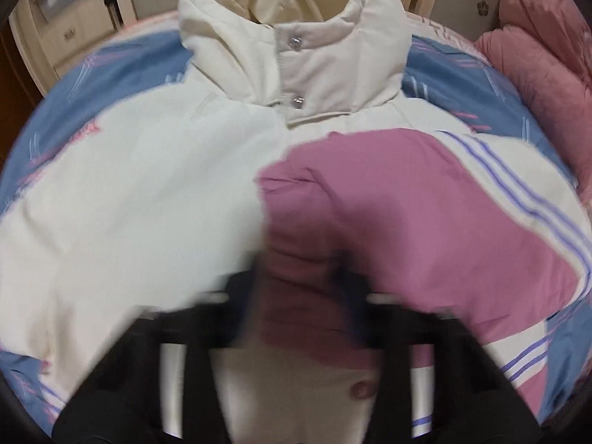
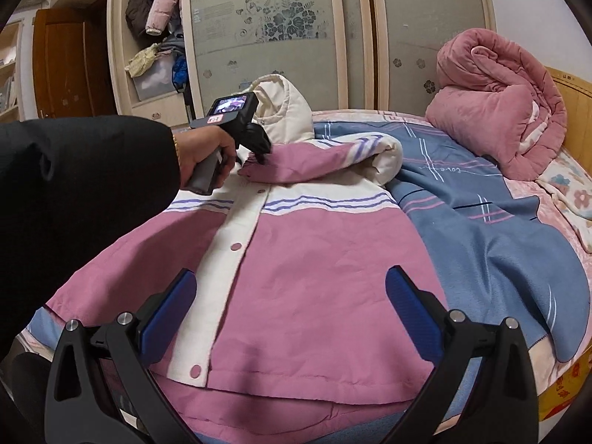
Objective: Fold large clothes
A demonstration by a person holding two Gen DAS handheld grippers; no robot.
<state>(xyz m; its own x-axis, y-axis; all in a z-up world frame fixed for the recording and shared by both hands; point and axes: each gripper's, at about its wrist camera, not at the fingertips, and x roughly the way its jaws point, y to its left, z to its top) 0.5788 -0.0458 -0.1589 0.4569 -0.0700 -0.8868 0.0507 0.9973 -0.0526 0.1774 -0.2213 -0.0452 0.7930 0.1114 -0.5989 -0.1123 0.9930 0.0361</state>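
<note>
One jacket point(image 2: 314, 277); left gripper point(image 2: 259, 151) pinching sleeve point(image 2: 318, 162); right gripper point(image 2: 292, 318) agape.

Puffy pink-and-cream hooded jacket point(image 2: 314, 277) with purple stripes and snap buttons is lying front-up, snapped closed, on the bed; its pink sleeve point(image 2: 318, 159) is lying folded across the chest below the cream hood point(image 2: 285, 111).
</note>
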